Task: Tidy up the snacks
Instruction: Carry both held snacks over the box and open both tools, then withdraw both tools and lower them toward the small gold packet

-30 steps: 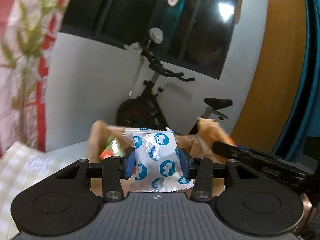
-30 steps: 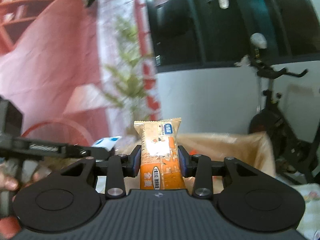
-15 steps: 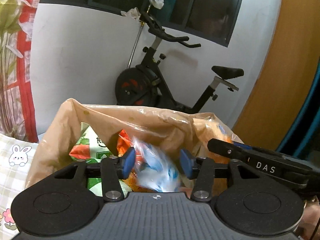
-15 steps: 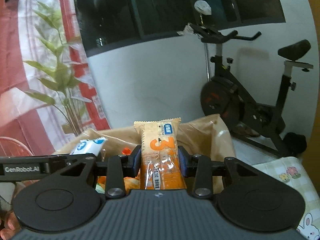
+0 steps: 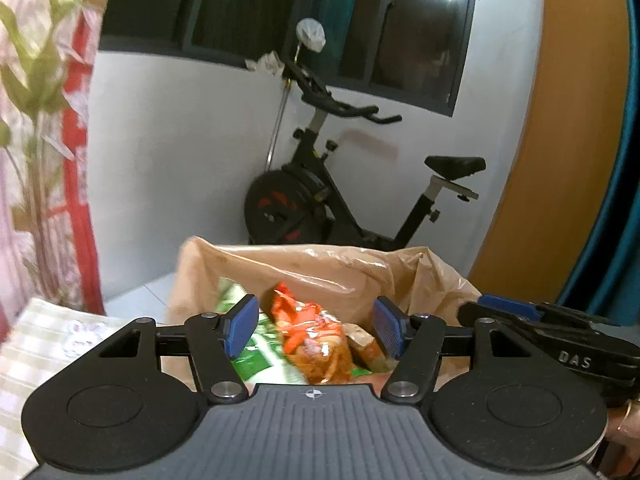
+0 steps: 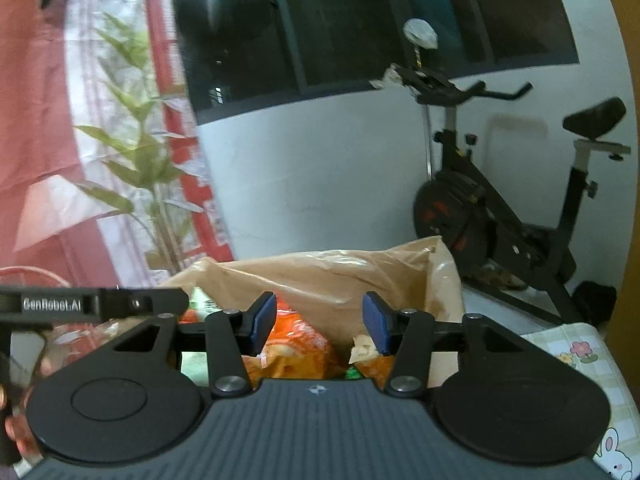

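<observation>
A tan plastic bag stands open in front of both grippers, with snack packets inside. An orange-red packet lies on a green one, and a small orange bar rests at the right. My left gripper hovers over the bag's mouth, its jaws opening with nothing pressed between the pads. My right gripper hangs over the same bag, jaws opening too and holding nothing. Each gripper shows in the other's view: the right one, the left one.
A black exercise bike stands behind the bag by a white wall. A checked tablecloth covers the table. A red-patterned curtain hangs at the left, a wooden panel at the right. A person's fingers hold the left gripper.
The left gripper let go of the white-and-blue packet, and the right let go of the orange bar. Both sets of jaws opened wider. Both grippers moved closer over the bag.
</observation>
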`<state>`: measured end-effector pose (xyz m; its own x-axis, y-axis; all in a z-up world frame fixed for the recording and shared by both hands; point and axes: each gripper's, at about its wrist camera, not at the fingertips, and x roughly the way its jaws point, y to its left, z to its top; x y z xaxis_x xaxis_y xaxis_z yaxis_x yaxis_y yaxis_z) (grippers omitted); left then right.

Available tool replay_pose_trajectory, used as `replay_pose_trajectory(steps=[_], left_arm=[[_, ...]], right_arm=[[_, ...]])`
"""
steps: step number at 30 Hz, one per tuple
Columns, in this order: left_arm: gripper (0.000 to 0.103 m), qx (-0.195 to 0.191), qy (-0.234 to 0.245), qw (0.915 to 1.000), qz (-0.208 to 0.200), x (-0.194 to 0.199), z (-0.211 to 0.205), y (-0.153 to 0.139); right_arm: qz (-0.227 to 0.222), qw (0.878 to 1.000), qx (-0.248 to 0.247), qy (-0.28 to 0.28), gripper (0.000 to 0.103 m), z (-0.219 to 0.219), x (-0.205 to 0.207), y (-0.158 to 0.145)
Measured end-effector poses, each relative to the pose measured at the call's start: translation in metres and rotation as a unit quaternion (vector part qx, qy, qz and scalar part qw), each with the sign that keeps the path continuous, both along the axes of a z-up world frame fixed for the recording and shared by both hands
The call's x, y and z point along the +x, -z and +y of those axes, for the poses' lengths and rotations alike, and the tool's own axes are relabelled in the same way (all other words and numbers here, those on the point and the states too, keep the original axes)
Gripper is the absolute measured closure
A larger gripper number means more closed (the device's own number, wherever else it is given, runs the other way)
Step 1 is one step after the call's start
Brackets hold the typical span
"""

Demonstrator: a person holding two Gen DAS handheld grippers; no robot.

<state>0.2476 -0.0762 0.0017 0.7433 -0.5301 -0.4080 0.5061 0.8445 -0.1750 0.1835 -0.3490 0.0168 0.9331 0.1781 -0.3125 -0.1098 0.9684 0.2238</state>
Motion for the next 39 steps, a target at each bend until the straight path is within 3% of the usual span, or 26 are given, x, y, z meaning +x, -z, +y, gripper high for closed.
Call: replay_pose_trajectory(steps=[5, 10, 15, 21, 30, 39], left_arm=[[0.037, 0.005, -0.015, 0.9999, -0.003, -0.029, 0.033, -0.004], [0.037, 0.017, -0.044, 0.9988, 0.011, -0.056, 0.065, 0.015], [0.037, 0.014, -0.068, 0.9965, 0.046, -0.075, 0.091, 0.043], [0.038, 0.012, -0.089, 0.9921, 0.088, -0.088, 0.105, 0.076], [0.038, 0.03, -0.105, 0.9872, 0.116, -0.1, 0.114, 0.105], [0.038, 0.03, -0.11, 0.9847, 0.132, -0.104, 0.113, 0.122]], right_arm=[[-0.026, 0.999, -0.011, -0.032, 0.052, 0.016, -0.034, 0.002], [-0.042, 0.998, -0.006, -0.056, 0.052, 0.031, -0.064, 0.014], [-0.033, 0.997, 0.005, -0.07, 0.052, 0.042, -0.087, 0.034], [-0.004, 0.994, -0.027, -0.105, 0.052, 0.06, -0.105, 0.058], [0.055, 0.985, -0.047, -0.158, 0.052, 0.087, -0.101, 0.093], [0.111, 0.971, -0.106, -0.181, 0.052, 0.117, -0.058, 0.127]])
